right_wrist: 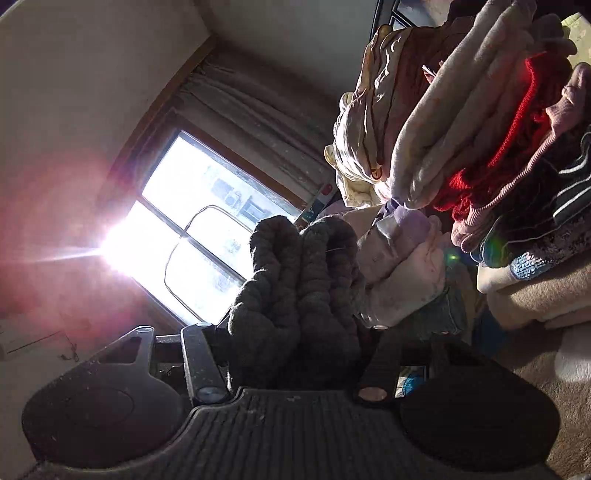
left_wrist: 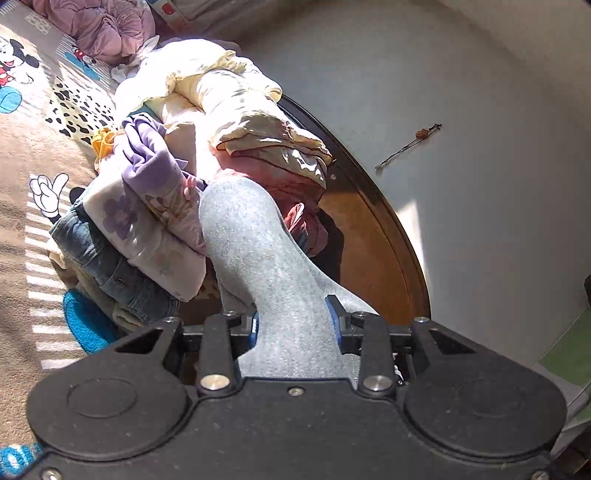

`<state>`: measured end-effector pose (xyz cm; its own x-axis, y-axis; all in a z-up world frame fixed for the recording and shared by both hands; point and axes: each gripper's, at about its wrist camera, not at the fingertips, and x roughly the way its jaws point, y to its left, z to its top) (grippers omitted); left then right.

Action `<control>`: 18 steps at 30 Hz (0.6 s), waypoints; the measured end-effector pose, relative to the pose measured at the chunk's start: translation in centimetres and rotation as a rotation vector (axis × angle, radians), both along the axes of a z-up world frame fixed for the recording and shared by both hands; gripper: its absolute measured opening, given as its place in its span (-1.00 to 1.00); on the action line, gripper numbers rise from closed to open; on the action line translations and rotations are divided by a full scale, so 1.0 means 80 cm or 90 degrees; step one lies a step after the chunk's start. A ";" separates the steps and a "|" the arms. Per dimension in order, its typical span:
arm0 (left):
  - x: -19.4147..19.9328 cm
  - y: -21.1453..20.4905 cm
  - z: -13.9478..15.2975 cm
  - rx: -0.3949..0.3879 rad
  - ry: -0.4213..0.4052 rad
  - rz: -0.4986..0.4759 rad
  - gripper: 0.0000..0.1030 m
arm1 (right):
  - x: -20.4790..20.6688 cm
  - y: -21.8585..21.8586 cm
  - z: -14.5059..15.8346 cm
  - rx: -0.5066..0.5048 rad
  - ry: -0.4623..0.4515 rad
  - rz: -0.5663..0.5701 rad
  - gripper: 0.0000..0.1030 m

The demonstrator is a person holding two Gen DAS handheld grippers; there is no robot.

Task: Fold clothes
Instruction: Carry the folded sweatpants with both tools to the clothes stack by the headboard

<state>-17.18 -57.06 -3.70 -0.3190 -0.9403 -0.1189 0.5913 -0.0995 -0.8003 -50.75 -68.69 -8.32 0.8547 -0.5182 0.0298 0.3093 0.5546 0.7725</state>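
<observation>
In the left wrist view my left gripper (left_wrist: 294, 317) is shut on a light grey sock (left_wrist: 255, 243) that stretches away from the jaws toward a heap of clothes (left_wrist: 173, 192). The heap holds a purple flowered garment (left_wrist: 144, 162), jeans (left_wrist: 107, 262) and a cream quilted piece (left_wrist: 221, 85). In the right wrist view my right gripper (right_wrist: 295, 332) is shut on the bunched grey sock fabric (right_wrist: 295, 273), which hides both fingertips. A stack of folded clothes (right_wrist: 480, 147) rises to its right.
A brown cartoon-print blanket (left_wrist: 33, 206) covers the bed on the left. A round wooden board (left_wrist: 373, 243) leans against a pale wall (left_wrist: 443, 74). A purple padded jacket (left_wrist: 107, 26) lies at the far end. A bright window (right_wrist: 192, 229) with curtains glares in the right wrist view.
</observation>
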 end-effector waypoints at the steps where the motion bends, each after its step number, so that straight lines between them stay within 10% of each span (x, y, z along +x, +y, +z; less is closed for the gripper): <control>1: -0.010 -0.023 0.010 -0.012 0.016 -0.012 -0.40 | -0.012 -0.007 0.016 -0.012 -0.011 -0.013 0.07; 10: -0.095 -0.219 0.063 -0.055 0.114 -0.100 -0.39 | -0.092 -0.129 -0.007 0.109 -0.022 -0.142 0.07; 13: -0.108 -0.266 0.038 0.006 0.092 -0.105 -0.32 | -0.116 -0.174 -0.025 0.164 -0.020 -0.186 0.07; 16: -0.118 -0.306 -0.042 0.222 -0.018 -0.063 -0.22 | -0.141 -0.218 -0.043 0.219 -0.017 -0.229 0.07; 18: -0.109 -0.297 -0.073 0.208 -0.014 -0.049 -0.18 | -0.153 -0.237 -0.049 0.241 -0.012 -0.251 0.05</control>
